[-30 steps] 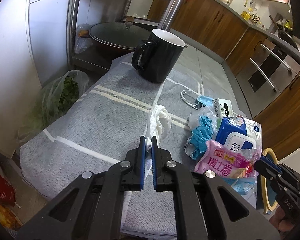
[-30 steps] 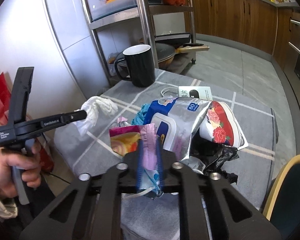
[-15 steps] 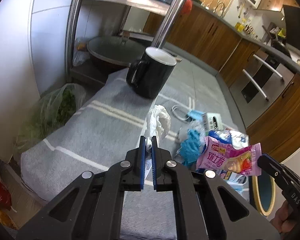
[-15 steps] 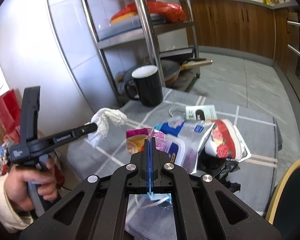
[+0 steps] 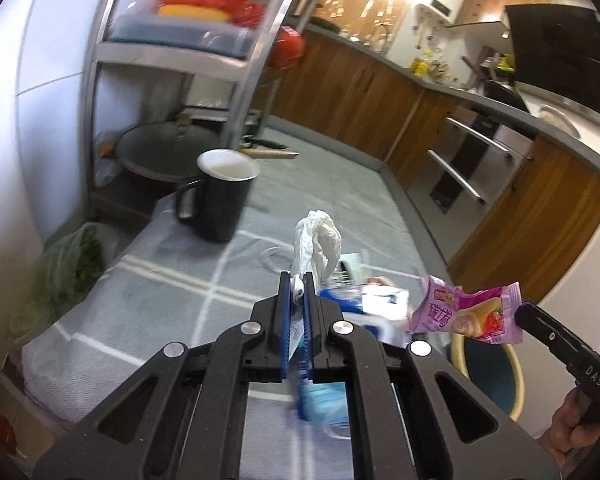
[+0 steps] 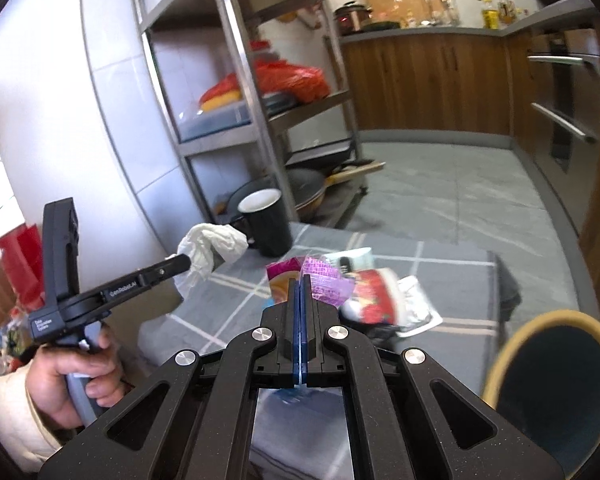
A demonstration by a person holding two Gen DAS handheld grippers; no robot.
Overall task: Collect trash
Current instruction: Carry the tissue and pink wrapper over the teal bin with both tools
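Note:
My left gripper (image 5: pixel 296 282) is shut on a crumpled white tissue (image 5: pixel 316 242), held above the grey cloth-covered table (image 5: pixel 160 280). The right wrist view shows that tissue (image 6: pixel 210 250) at the left gripper's tip (image 6: pixel 182 261). My right gripper (image 6: pixel 301 280) is shut on a pink snack wrapper (image 6: pixel 324 280), lifted off the table. In the left wrist view the wrapper (image 5: pixel 466 314) hangs in the air from the right gripper's tip (image 5: pixel 522 310). A wet-wipes pack (image 5: pixel 374 306) and a floral packet (image 6: pixel 376 294) lie below on the table.
A black mug (image 5: pixel 218 196) stands at the table's far end. Behind it is a steel shelf rack (image 6: pixel 268 92) with a wok (image 6: pixel 300 192) on its bottom shelf. A bag of greens (image 5: pixel 66 264) sits left of the table. A round chair seat (image 6: pixel 552 388) is at lower right.
Both grippers have risen from the table. The right one closed fully on the pink wrapper and lifted it out of the pile. The left one carried the tissue up.

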